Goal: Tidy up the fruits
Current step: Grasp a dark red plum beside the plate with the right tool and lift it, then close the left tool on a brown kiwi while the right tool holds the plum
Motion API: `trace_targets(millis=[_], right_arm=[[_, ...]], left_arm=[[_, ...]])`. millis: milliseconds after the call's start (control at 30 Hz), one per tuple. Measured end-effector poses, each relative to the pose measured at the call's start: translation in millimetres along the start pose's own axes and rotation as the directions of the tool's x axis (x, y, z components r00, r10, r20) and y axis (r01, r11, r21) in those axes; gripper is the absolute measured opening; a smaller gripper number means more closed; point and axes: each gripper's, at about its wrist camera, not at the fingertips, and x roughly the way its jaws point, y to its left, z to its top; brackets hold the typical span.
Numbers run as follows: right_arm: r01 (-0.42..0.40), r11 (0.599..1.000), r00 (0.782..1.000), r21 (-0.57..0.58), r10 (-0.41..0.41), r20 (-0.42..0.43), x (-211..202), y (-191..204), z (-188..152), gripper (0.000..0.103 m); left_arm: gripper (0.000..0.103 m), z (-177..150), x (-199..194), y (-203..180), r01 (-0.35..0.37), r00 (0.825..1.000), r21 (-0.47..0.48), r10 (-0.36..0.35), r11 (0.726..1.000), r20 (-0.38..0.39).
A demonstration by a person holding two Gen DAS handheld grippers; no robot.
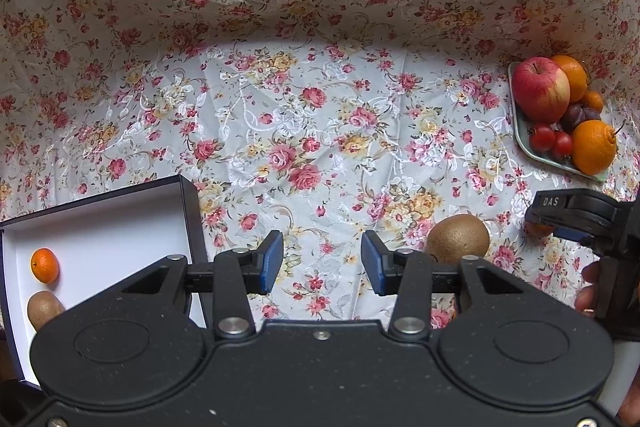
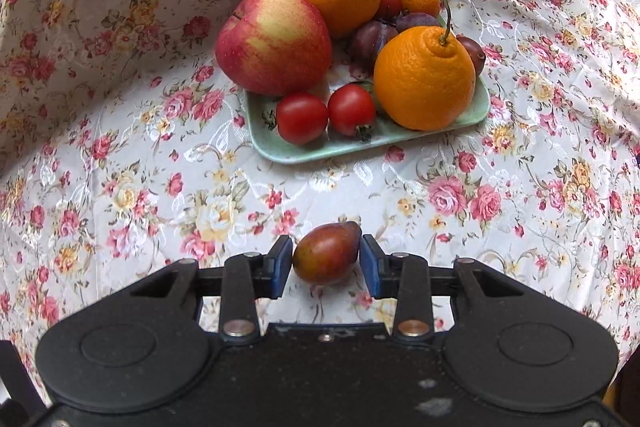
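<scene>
The small reddish-brown fruit (image 2: 326, 254) lies on the flowered cloth (image 2: 120, 195) between the fingers of my right gripper (image 2: 326, 261). Its long axis runs at a slant, the narrower tip pointing up and to the right, toward the green tray (image 2: 360, 147). My left pad (image 2: 282, 261) looks to be touching its rounder end; on the other side a thin gap shows between the fruit and the right pad (image 2: 370, 263), so I cannot tell whether it is truly clamped.

My left gripper (image 1: 322, 263) hangs over bare cloth with its jaws partly apart and nothing between them. A kiwi (image 1: 458, 238) sits on the cloth just beside its right finger, apart from it. To the left stands an open white box (image 1: 120, 219) holding a small mandarin (image 1: 45, 265) and another kiwi (image 1: 44, 309). The tray further off carries an apple (image 2: 274, 41), two oranges (image 2: 424, 79), plums (image 2: 372, 41) and two tomatoes (image 2: 302, 118).
</scene>
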Motion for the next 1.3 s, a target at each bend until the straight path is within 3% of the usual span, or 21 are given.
trace_targets(millis=[267,733,1100,1300], right_arm=[[-0.024,1.0,0.999,-0.002,0.024,-0.023,-8,-10,-28,0.036],[0.026,1.0,1.0,0.004,-0.026,-0.013,8,-4,-16,0.037],[-0.019,0.999,0.999,0.04,0.02,-0.038,-33,-21,-36,0.037],[-0.054,0.997,0.997,0.061,0.058,-0.058,-50,-25,-49,0.037]], left_arm=[[0.052,-1,-3,5,0.008,1.0,-0.009,-0.008,1.0,0.003],[0.052,2,-2,6,0.022,1.0,-0.012,-0.022,1.0,0.002],[0.052,-9,12,0,0.075,0.995,0.022,-0.073,0.997,-0.07],[0.052,-20,19,-10,0.032,0.997,0.082,-0.027,0.996,-0.07]])
